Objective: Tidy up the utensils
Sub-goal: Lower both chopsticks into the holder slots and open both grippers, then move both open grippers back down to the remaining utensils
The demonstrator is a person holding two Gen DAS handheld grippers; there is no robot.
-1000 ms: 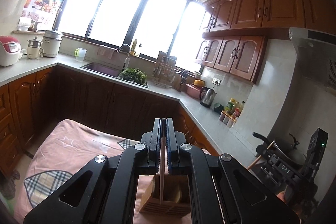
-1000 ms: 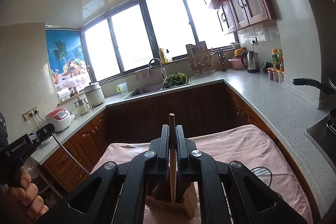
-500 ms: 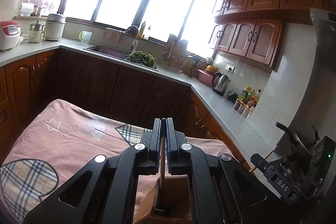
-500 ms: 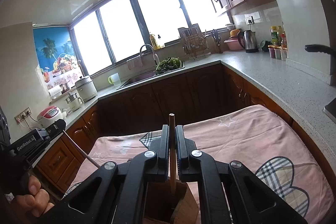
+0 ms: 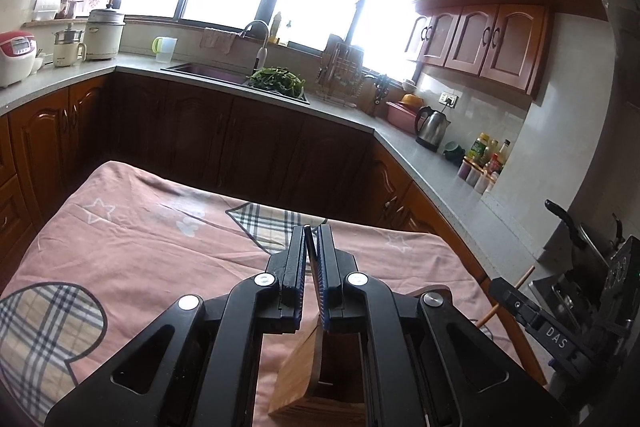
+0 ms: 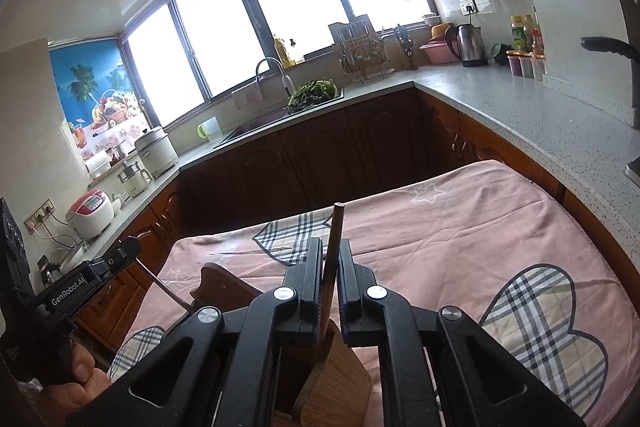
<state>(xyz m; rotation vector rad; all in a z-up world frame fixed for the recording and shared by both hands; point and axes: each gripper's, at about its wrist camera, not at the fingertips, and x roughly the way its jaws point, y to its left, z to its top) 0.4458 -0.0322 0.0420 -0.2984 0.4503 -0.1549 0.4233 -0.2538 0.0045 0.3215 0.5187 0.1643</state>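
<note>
1. Chopsticks are what we're sorting here, and by our read we're right at the drop-off. Each gripper has one stick standing over the wooden holder (image 5: 300, 383) with its lower end down inside. None lie loose on the cloth that we can see, so what's left is letting go and backing off. How many sticks are already in there, we can't tell, since the fingers hide the inside
2. The left gripper (image 5: 313, 239) has its jaws at a narrow gap. The left chopstick (image 5: 316, 287) leans along the right pad with a sliver of daylight on the other side, so it looks loose rather than pinched
3. The right gripper (image 6: 331, 243) is much the same: narrow gap, and the right chopstick (image 6: 337, 219) pokes up past the fingertips, tilted a bit. There seems to be slack beside it too
4. Going outward, the holder sits directly under both grippers, and in the right wrist view its bamboo wall (image 6: 340, 383) shows just below the jaws. It rests on the pink cloth (image 5: 140, 259) with the plaid hearts
5. Further out, the person's hand (image 6: 80, 371) shows at the left edge of the right view. The grey counter (image 5: 420, 155) wraps round behind and isn't involved
6. Our one worry is a stick tipping as the jaws widen, so a slow release seems smart
</note>
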